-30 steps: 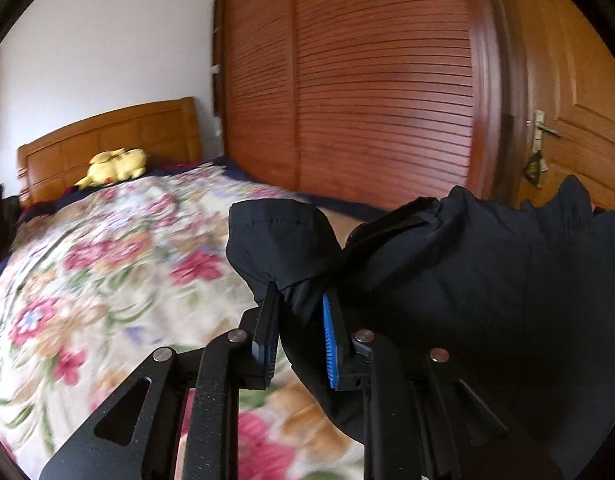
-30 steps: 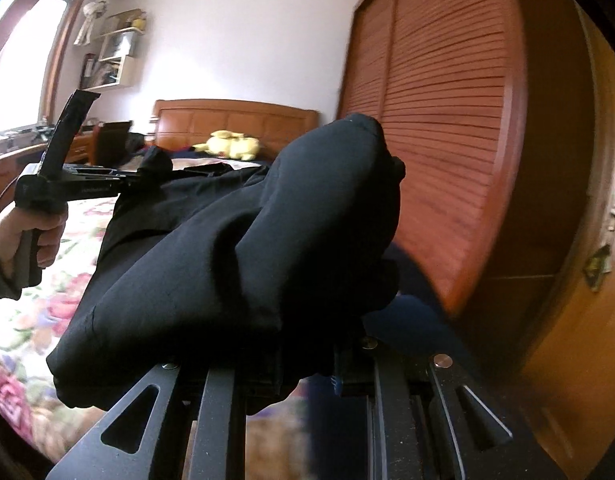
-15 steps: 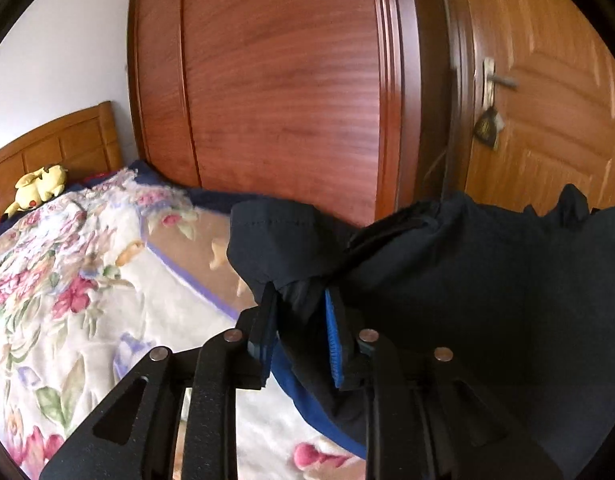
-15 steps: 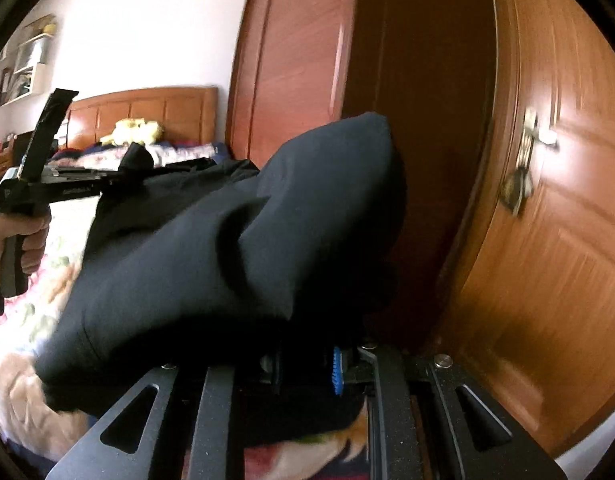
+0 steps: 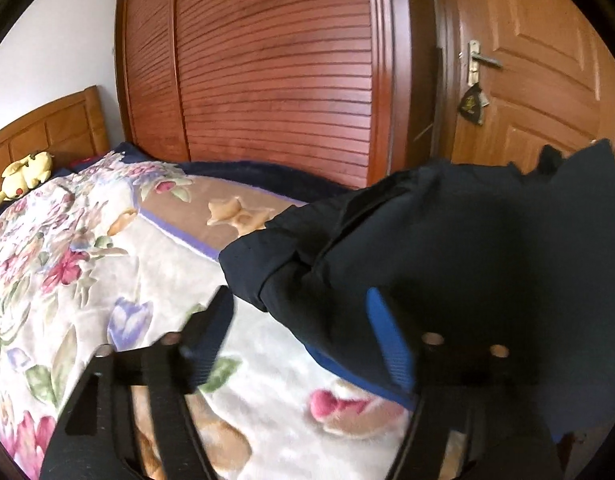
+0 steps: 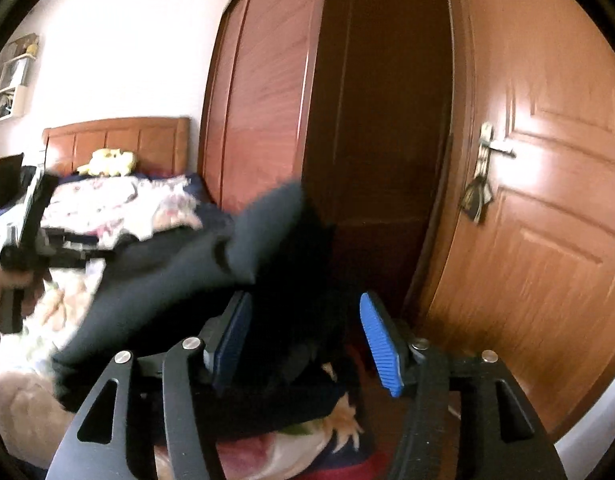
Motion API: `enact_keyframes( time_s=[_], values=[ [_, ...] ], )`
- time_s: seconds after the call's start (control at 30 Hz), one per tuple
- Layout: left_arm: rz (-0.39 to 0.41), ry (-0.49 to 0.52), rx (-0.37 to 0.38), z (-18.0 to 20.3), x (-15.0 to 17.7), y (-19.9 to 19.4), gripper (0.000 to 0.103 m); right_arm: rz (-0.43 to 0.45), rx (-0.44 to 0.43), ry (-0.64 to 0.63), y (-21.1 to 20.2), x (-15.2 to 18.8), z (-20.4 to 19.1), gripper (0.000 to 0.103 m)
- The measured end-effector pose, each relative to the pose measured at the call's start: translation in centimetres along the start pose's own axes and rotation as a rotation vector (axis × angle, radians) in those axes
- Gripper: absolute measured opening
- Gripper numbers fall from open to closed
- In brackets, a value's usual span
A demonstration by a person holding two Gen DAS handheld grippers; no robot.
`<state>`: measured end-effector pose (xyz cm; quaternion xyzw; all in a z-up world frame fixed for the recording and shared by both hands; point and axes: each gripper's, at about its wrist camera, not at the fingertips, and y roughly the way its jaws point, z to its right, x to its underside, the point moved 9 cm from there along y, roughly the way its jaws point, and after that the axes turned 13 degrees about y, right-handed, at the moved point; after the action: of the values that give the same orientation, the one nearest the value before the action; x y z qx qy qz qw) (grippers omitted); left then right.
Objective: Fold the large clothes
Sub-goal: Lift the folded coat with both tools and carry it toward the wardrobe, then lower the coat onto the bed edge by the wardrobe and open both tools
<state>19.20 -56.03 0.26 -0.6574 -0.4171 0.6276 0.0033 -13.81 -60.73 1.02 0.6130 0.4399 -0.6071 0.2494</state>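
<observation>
A black garment (image 5: pixel 447 248) lies bunched on the floral blanket (image 5: pixel 87 272) at the bed's near corner. My left gripper (image 5: pixel 303 320) has its jaws opening. The garment's folded edge sits loosely between them against the blue right pad (image 5: pixel 387 344), and the left finger stands apart from the cloth. In the right wrist view the same garment (image 6: pixel 167 280) sags down between the jaws of my right gripper (image 6: pixel 303 336), which are also opening; neither blue pad (image 6: pixel 379 344) presses on it. A hand (image 6: pixel 3 288) holds the left gripper (image 6: pixel 27 224) at the far left.
A slatted wooden wardrobe (image 5: pixel 275 72) stands right behind the bed. A wooden door (image 6: pixel 539 200) with a handle and hanging keys (image 6: pixel 475 200) is to the right. A yellow plush toy (image 5: pixel 23 172) lies by the headboard (image 6: pixel 115 140). Wall shelves (image 6: pixel 11 76) hang far left.
Both grippers have swung toward the wardrobe and door and lowered over the bed's corner. Both jaws have opened and let go of the black garment, which has dropped onto the blanket.
</observation>
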Motion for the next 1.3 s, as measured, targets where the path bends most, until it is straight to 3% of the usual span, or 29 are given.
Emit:
enact_keyframes(
  time_s=[0.27,0.43,0.5,0.63,0.7,0.93,1.13,1.3],
  values=[
    [0.030,0.017,0.029,0.5,2.3,-4.2,0.087,0.034,-0.067,-0.048,-2.1,-3.5,-5.6,0.059],
    [0.043,-0.008,0.012,-0.5,4.8,-7.4,0.090,-0.052,-0.069,-0.097,1.8,-1.3,-6.6,0.059],
    [0.039,-0.014,0.001,-1.1,5.8,-8.5,0.091,-0.110,-0.032,-0.098,4.9,-0.4,-4.8,0.059],
    [0.042,-0.041,-0.082,-3.6,8.5,-12.5,0.091,-0.239,-0.027,-0.009,9.4,0.6,-2.2,0.059],
    [0.050,-0.054,-0.117,-4.9,9.5,-14.9,0.091,-0.241,-0.033,0.010,10.1,-0.2,-2.2,0.059],
    [0.045,-0.090,-0.213,-8.4,12.7,-22.0,0.091,-0.196,0.007,-0.013,7.8,-2.6,-4.6,0.059],
    [0.051,-0.131,-0.286,-10.9,15.8,-27.3,0.091,-0.169,-0.070,-0.039,3.2,-3.5,-10.6,0.059],
    [0.027,-0.168,-0.362,-13.0,19.2,-30.6,0.091,-0.174,-0.179,-0.069,1.0,-2.6,-16.6,0.069]
  ],
)
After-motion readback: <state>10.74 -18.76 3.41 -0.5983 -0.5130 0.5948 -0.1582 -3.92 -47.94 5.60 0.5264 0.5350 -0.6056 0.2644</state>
